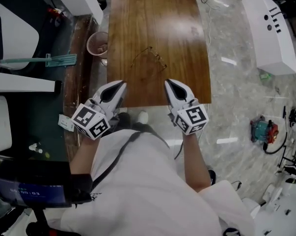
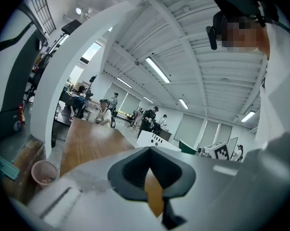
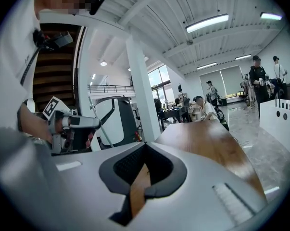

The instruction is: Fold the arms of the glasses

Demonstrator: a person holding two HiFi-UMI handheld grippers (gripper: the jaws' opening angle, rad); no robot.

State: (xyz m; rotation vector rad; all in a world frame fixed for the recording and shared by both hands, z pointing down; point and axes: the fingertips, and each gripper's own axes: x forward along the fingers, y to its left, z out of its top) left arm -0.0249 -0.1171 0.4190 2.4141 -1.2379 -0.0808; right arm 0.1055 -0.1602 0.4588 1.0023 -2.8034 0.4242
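A pair of thin wire-framed glasses [image 1: 148,58] lies on the brown wooden table [image 1: 157,14] with its arms spread wide, a short way beyond both grippers. My left gripper [image 1: 119,84] is shut and empty over the table's near edge, to the glasses' lower left. My right gripper [image 1: 168,82] is also shut and empty, at the near edge to their lower right. In the left gripper view the shut gripper [image 2: 150,150] points along the tabletop [image 2: 89,141]. The right gripper view shows its shut gripper [image 3: 145,147] and the tabletop [image 3: 207,143]; the glasses do not show there.
A pink cup [image 1: 98,44] stands on a side ledge left of the table, also the cup [image 2: 43,173] in the left gripper view. A white machine [image 1: 270,31] sits on the floor at right. A teal brush [image 1: 40,60] lies at left. People stand in the hall behind.
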